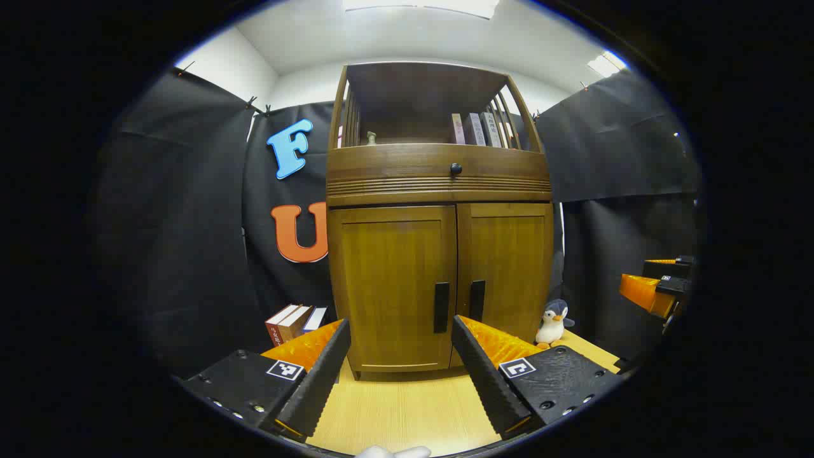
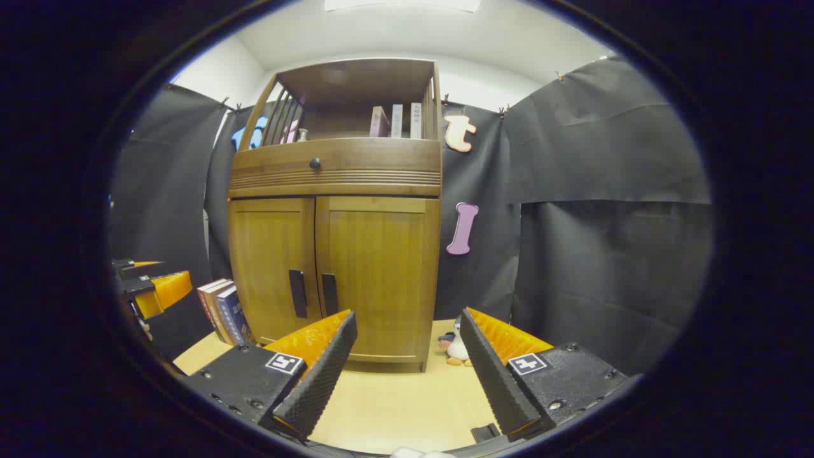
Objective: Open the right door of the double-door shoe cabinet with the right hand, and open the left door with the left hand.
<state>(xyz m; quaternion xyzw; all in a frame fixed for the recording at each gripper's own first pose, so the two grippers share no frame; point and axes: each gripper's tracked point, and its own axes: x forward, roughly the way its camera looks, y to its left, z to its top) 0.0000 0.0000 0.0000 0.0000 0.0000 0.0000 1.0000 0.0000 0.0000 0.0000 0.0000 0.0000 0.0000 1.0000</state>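
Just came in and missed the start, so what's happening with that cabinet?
A person holds a claw in each hand, both aimed at a wooden shoe cabinet on a table. Both doors are shut. The left claw is open, facing the left door and its handle. The right claw is open too, facing the right door. Neither touches the cabinet yet.

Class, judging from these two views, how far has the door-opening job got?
Nothing is done yet: the right door and left door both sit shut, handles side by side. In hand: both grippers, left and right, are open and short of the cabinet, touching nothing. Both doors remain to be opened.
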